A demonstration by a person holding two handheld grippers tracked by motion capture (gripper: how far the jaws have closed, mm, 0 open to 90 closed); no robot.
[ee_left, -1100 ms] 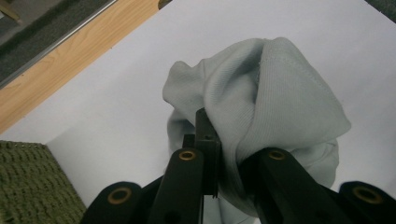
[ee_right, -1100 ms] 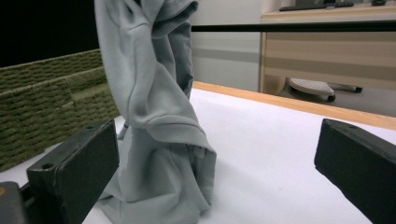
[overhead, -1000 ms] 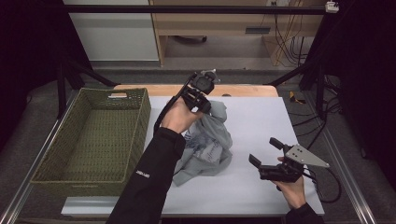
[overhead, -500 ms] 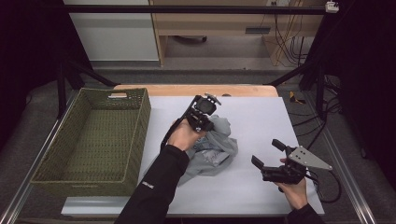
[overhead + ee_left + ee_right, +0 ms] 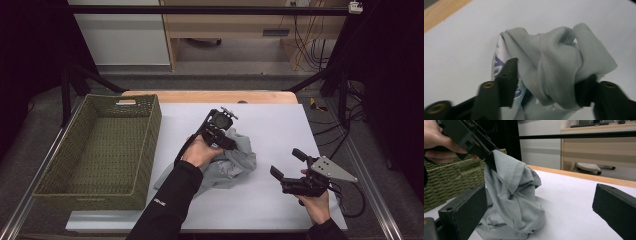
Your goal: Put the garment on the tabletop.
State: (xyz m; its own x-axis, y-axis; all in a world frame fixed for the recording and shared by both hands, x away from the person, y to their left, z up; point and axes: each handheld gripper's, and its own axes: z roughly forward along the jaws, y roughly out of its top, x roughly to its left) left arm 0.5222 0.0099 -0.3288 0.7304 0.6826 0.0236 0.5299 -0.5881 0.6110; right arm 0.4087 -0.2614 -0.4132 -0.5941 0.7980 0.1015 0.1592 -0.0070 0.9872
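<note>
A crumpled grey T-shirt (image 5: 236, 167) lies bunched on the white table top (image 5: 280, 125), one end lifted. My left gripper (image 5: 228, 140) is shut on that raised fold. In the left gripper view the jaws pinch a thick wad of grey cloth (image 5: 554, 60) with some blue print on it. My right gripper (image 5: 288, 163) is held low at the right of the shirt, open, with nothing between its jaws. The right gripper view faces the hanging shirt (image 5: 511, 195) and the other hand's gripper (image 5: 469, 137) above it.
A green woven basket (image 5: 150, 145) stands at the table's left side, with nothing in it. A wooden strip (image 5: 210, 96) runs along the table's far edge. Beyond the table are a wooden desk and cables on the floor.
My left gripper has come down and toward the near side with the shirt, which now bunches lower on the table. The right gripper has hardly moved.
</note>
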